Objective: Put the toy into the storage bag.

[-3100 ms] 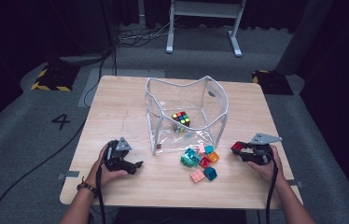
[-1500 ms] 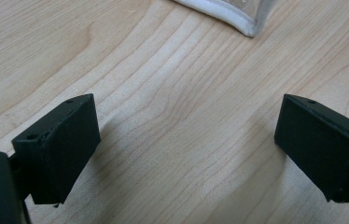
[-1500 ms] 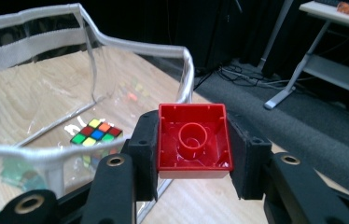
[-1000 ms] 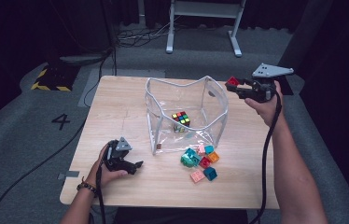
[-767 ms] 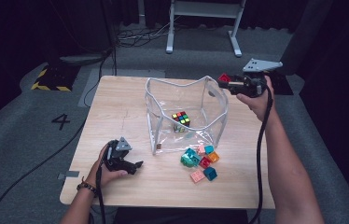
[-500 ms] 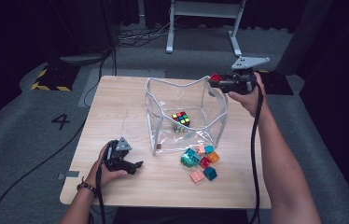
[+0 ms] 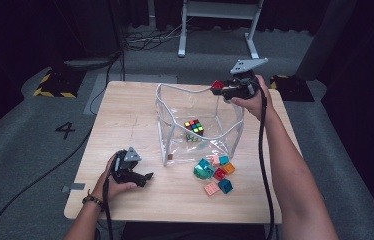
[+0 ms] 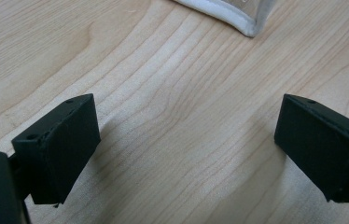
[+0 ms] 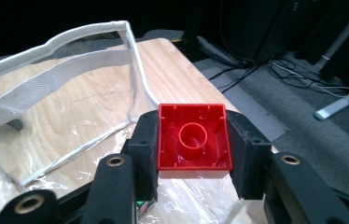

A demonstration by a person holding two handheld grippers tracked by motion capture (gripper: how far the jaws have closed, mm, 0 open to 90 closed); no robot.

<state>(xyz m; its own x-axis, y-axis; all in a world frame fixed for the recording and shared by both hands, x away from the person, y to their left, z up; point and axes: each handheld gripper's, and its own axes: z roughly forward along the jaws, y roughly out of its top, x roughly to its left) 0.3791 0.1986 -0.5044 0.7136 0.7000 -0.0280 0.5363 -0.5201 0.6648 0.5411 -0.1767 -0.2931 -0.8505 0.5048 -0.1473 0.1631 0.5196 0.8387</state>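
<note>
My right gripper (image 7: 218, 86) is shut on a red building block (image 7: 217, 84), raised over the far right rim of a clear plastic bag (image 7: 197, 117) with a white rim. In the right gripper view the red block (image 9: 194, 138) shows its hollow underside, pinched between both pads, above the clear bag (image 9: 60, 93). A colour puzzle cube (image 7: 193, 127) lies inside the bag. Several loose blocks (image 7: 214, 172) in teal, red, orange and pink lie on the table in front of the bag. My left gripper (image 7: 145, 176) rests open on the table at the near left, nothing between its pads (image 8: 65, 140).
The wooden table (image 7: 125, 120) has bare surface on its left half and along the near edge. A corner of the bag's white rim (image 8: 238, 21) lies just ahead of the left gripper. Cables and a metal stand foot (image 7: 215, 30) are on the floor beyond the table.
My right gripper has carried the red block leftward from beyond the bag's right side to over its far right rim. The left gripper has stayed put.
</note>
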